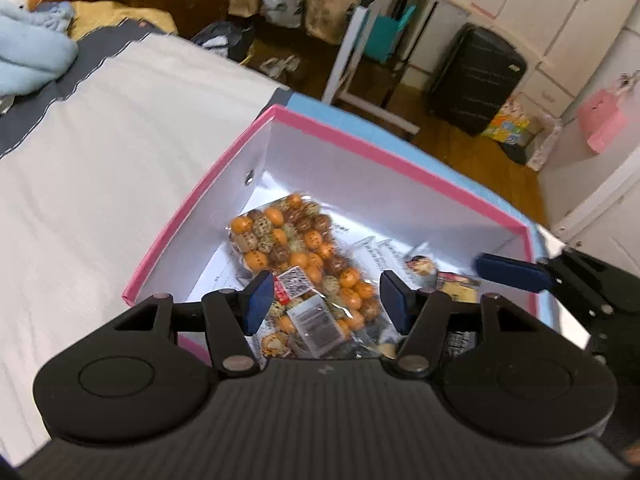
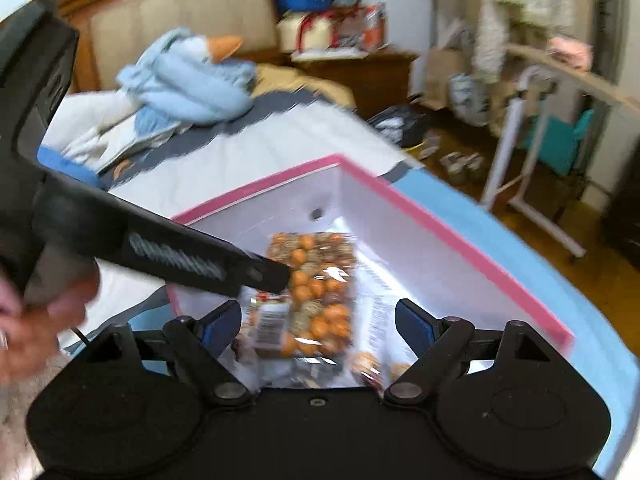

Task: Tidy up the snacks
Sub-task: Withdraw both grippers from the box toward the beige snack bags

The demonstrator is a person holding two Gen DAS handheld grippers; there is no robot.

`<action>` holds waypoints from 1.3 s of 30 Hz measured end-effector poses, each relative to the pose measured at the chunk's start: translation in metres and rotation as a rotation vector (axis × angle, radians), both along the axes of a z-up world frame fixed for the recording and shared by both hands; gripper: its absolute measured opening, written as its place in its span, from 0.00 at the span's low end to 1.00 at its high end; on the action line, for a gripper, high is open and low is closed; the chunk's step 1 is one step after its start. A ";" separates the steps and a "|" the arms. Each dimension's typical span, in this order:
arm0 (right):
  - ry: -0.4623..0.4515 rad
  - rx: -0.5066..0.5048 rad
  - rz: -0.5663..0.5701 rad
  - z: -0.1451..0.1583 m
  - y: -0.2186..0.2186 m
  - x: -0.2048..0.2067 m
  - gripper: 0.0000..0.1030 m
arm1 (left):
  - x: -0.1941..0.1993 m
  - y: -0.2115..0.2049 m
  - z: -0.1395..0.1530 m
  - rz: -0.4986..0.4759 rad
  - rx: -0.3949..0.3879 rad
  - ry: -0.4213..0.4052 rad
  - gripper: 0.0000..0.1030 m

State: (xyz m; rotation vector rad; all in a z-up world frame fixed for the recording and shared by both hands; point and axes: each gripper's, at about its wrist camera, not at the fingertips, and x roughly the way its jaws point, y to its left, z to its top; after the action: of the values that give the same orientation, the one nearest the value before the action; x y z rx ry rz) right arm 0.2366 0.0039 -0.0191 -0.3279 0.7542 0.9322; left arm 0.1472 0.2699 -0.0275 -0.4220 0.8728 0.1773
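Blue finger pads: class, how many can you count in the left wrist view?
3. Two belong to the left tool, open above the snack box: one pad at its left, one at its right. A third belongs to the right tool at the right edge; its partner is hidden.

Near end of the clear bag of orange and brown snacks [image 1: 298, 264] hidden behind the left tool [image 1: 326, 300] body. Small packets [image 1: 420, 266] at the box's near right partly covered, print too small to read. Right tool [image 1: 506, 270] cut off at the frame's right side. Right wrist view smeared throughout: snack bag label [image 2: 269, 330] illegible, goose plush [image 2: 192, 76] soft-edged, hand [image 2: 36, 332] cut by the left edge. Near wall of the pink-rimmed box [image 2: 460, 240] out of sight behind the tool there [image 2: 320, 326].
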 end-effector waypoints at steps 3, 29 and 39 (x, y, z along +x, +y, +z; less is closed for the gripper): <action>-0.036 0.029 -0.077 0.014 -0.033 -0.015 0.85 | -0.011 -0.005 0.013 -0.046 -0.004 -0.040 0.56; -0.186 -0.001 -0.659 0.058 -0.301 -0.090 0.88 | -0.020 -0.215 0.102 -0.589 0.108 -0.133 0.87; -0.098 -0.084 -0.790 -0.019 -0.377 -0.091 0.95 | 0.020 -0.315 0.049 -0.759 0.244 -0.073 0.87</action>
State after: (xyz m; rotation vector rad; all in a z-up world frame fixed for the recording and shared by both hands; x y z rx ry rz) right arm 0.1453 -0.3727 -0.0381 -0.1225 0.7453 0.1390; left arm 0.1677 -0.0452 0.0211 0.1450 0.8735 -0.4256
